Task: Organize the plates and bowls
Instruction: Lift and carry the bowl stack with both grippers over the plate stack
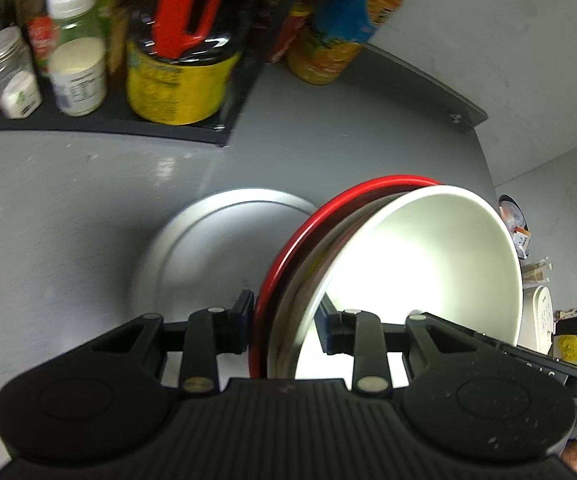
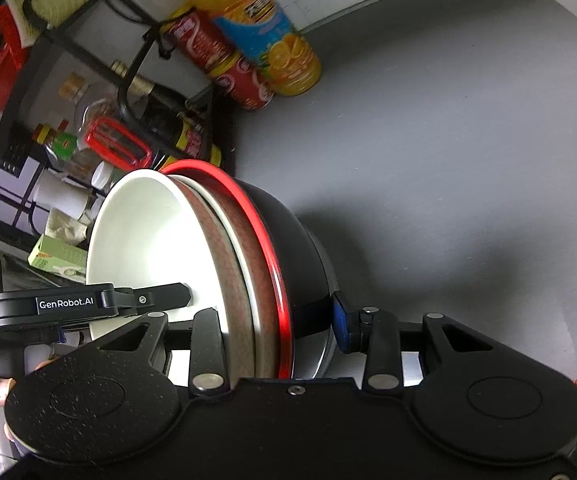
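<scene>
Done: bowls (image 1: 408, 264) are nested into one stack.
Left gripper (image 1: 284, 326): clamped on the stack's rims.
Right gripper (image 2: 272, 320): clamped on it likewise.
Left: steel plate (image 1: 216, 248), at 9 o'clock on the table (image 1: 68, 200), is not yet stacked.

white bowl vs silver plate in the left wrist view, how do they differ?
The white bowl is deep and glossy white; the silver plate is shallow and metallic grey. The bowl is tipped on edge, nested in a stack of bowls clamped by the left gripper; the plate lies flat on the grey counter, ungripped. Both are round.
</scene>
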Action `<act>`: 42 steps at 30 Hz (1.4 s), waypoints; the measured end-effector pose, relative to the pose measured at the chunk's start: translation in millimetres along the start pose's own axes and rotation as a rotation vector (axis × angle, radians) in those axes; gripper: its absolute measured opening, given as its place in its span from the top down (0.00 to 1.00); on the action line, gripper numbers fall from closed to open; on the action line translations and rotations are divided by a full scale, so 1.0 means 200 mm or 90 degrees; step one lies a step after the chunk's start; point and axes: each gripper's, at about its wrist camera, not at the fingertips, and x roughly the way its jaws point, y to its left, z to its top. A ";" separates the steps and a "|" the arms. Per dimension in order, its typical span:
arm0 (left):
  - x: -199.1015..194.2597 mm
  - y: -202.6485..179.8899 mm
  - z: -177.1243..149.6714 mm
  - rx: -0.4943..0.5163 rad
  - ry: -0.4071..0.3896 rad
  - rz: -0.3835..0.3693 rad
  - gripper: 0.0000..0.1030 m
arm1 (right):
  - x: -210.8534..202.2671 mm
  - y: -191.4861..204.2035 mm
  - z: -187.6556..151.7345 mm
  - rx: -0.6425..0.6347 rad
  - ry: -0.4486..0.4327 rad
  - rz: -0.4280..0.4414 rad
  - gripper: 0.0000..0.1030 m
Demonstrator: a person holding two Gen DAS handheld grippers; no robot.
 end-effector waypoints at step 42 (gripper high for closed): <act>0.13 0.27 0.09 -0.039 0.028 -0.005 0.71 | 0.35 0.04 -0.12 0.072 0.026 -0.042 0.65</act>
